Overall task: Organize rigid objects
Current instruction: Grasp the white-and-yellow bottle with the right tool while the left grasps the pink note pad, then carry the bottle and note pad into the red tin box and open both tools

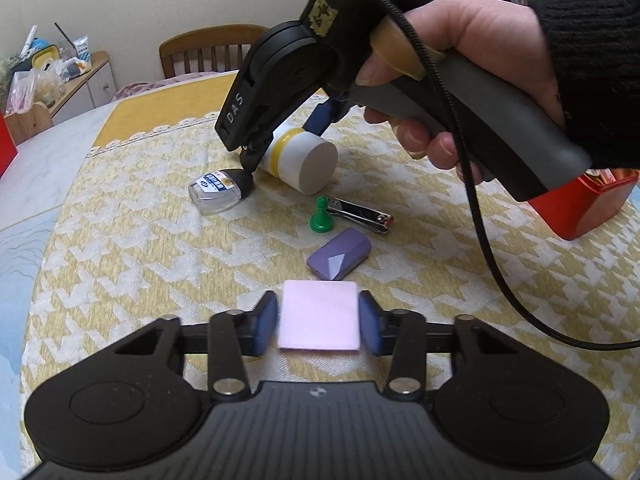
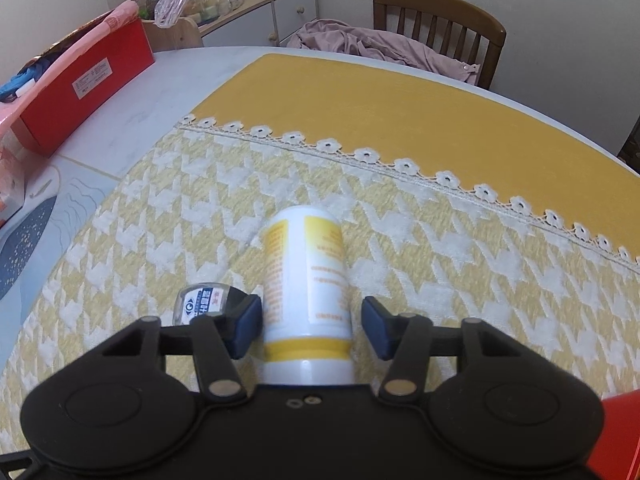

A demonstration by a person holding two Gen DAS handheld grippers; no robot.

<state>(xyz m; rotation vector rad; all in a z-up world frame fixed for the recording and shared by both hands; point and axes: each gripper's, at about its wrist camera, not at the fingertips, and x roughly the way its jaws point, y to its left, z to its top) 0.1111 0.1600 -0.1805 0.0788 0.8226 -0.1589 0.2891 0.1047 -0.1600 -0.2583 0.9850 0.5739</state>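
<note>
The left hand-held gripper [image 1: 318,322] is clamped on the flat pink rigid square tile [image 1: 319,318], held above the table [image 1: 120,240]. The right hand-held gripper [image 2: 312,326] straddles the toppled white-and-yellow plastic bottle [image 2: 306,292], one pad apart. Judged light, smooth, roll-prone: grip mid-body.

Tablecloth [image 1: 140,240]: woven cloth, matt, nubby yellow-and-white houndstooth; plain yellow band with a lace trim at 12 o'clock.
White bottle [image 2: 306,292]: smooth glossy plastic, paper-like printed label.
Small clear bottle [image 1: 212,196]: glossy transparent plastic.
Nail clipper [image 1: 360,212]: polished metal.
Green pawn [image 1: 319,216]: shiny plastic.
Purple block [image 1: 340,254]: matt.
Pink square [image 1: 319,320]: smooth, satin.
Chair [image 2: 440,24]: varnished wood.
</note>
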